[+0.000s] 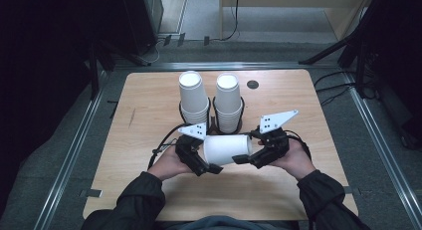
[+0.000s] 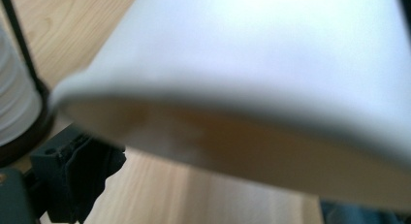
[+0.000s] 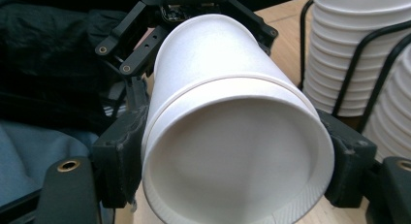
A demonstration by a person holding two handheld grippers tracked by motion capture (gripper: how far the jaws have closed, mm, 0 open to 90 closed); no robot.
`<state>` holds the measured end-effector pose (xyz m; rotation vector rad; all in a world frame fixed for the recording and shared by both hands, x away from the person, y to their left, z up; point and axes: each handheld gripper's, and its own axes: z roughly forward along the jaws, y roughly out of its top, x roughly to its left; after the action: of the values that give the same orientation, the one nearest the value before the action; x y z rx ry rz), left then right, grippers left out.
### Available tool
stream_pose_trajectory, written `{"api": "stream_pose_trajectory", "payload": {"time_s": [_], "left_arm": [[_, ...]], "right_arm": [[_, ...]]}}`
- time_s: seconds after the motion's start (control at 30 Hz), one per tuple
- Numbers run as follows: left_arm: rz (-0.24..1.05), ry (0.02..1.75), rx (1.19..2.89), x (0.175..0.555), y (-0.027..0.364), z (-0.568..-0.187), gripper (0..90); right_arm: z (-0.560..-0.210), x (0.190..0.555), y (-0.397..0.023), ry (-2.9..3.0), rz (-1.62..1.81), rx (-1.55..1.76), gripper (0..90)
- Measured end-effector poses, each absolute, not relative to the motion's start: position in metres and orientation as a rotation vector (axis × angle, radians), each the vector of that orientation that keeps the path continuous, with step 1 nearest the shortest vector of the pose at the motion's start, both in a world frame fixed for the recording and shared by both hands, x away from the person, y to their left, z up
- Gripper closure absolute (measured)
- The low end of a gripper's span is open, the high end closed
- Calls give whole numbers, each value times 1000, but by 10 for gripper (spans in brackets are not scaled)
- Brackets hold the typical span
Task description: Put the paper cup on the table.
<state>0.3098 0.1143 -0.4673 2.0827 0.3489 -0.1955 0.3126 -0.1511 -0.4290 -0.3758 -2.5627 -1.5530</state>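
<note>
A white paper cup (image 1: 227,149) lies on its side in the air above the middle of the table (image 1: 149,95), held between both tongs. The right tongs (image 3: 232,161) clamp its closed bottom end. The left tongs (image 1: 201,163) grip its other end. Behind it, towards the far edge, two cup stacks (image 1: 194,98) stand in black wire holders (image 1: 214,121).

No readable text, label, brand or number from my station: white paper cups (image 1: 227,149) blank, wooden table (image 1: 149,95) unmarked, grey gripper plates carry plain dots only.
</note>
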Motion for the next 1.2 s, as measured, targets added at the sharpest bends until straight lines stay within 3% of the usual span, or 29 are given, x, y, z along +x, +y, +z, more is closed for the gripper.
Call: {"api": "stream_pose_trajectory", "payload": {"time_s": [0.1,0.27,0.4,0.7,1.2], "left_arm": [[-180,352,2055,309,115,-465,9],[-159,341,2071,307,117,-462,98],[-269,371,2098,312,115,-467,130],[-261,383,2146,310,119,-466,135],[-130,396,2222,307,129,-452,134]], "right_arm": [[-431,313,-147,-2552,-1550,-371,237],[-432,313,-146,-2541,-1555,-349,241],[-436,314,-147,-2522,-1515,-358,244],[-437,314,-150,-2588,-1492,-412,126],[-444,311,-152,-2695,-1389,-348,135]]}}
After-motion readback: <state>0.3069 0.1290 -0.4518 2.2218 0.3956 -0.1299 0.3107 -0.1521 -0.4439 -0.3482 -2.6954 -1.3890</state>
